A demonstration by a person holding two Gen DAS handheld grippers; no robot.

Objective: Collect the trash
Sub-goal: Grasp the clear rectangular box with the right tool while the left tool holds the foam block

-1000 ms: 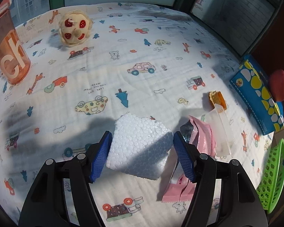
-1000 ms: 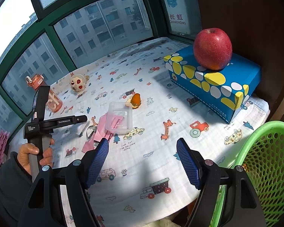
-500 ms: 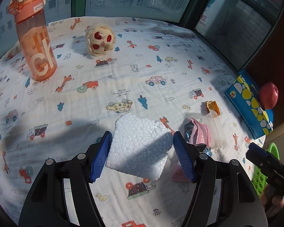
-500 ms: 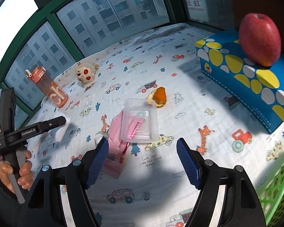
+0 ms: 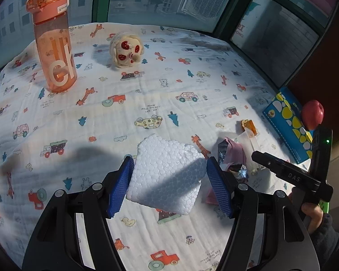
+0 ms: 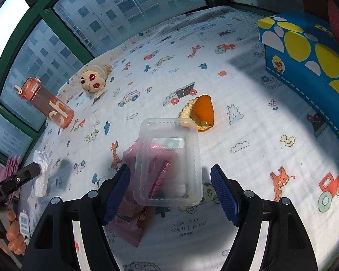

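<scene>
Both claws engaged — left gripper [image 5: 168,184] clamps white foam block [image 5: 167,174], right gripper [image 6: 169,192] gapes around clear plastic tray [image 6: 168,160] — thin walls may buckle.

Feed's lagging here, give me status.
Left gripper clamped on foam block. Right gripper open, straddling clear plastic tray. Tray lies on pink wrapper; no obstruction.

Rough white foam block [image 5: 167,176]; clear plastic tray [image 6: 168,161]
</scene>
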